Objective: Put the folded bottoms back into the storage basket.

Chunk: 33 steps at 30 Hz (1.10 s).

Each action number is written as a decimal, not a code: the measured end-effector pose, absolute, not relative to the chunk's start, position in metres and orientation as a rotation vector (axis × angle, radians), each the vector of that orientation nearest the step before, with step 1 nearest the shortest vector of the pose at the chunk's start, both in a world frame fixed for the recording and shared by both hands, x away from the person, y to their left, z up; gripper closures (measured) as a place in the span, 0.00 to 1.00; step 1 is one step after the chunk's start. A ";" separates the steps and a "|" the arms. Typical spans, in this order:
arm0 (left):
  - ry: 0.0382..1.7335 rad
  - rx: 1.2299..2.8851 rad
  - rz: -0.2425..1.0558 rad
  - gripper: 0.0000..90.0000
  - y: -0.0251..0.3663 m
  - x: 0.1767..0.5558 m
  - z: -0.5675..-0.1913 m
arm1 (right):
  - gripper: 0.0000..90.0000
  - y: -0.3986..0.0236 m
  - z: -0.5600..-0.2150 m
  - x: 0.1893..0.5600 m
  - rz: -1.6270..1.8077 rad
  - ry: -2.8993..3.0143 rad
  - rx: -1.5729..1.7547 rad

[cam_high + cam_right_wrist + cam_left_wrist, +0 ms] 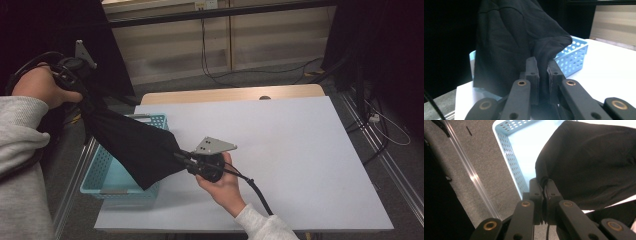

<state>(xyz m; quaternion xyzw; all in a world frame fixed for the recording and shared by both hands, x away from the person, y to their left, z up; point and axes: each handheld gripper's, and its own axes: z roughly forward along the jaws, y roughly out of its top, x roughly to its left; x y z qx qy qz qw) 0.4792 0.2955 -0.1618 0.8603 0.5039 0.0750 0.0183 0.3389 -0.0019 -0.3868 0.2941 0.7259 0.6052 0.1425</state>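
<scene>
A: On the left we have the left gripper [84, 95] raised off the surface's [300, 165] edge, its fingers [535, 192] pinching one corner of the black cloth [135, 147].

B: We see the cloth stretched down and rightward over the blue basket [105, 175], which sits at the surface's left edge.

A: Then the right gripper [182, 157] is low over the surface just right of the basket, its fingers [532, 72] pinching the cloth's other end.

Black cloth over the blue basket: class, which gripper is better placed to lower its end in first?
Probably the right gripper: it grips the black cloth low beside the blue basket; the left gripper holds its end high, off the table.
</scene>
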 end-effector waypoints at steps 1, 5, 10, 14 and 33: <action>1.571 2.670 0.238 0.97 0.296 0.479 -0.162 | 0.92 0.001 -0.387 0.339 1.745 2.096 0.847; 1.574 2.664 0.242 0.97 0.301 0.481 -0.163 | 0.92 0.008 -0.389 0.338 1.747 2.110 0.834; 1.565 2.677 0.249 0.97 0.304 0.486 -0.167 | 0.92 0.014 -0.390 0.335 1.740 2.107 0.830; 1.573 2.686 0.268 0.97 0.302 0.489 -0.170 | 0.92 0.020 -0.391 0.330 1.728 2.105 0.815; 1.559 2.709 0.305 0.97 0.300 0.498 -0.175 | 0.92 0.039 -0.394 0.314 1.716 2.120 0.766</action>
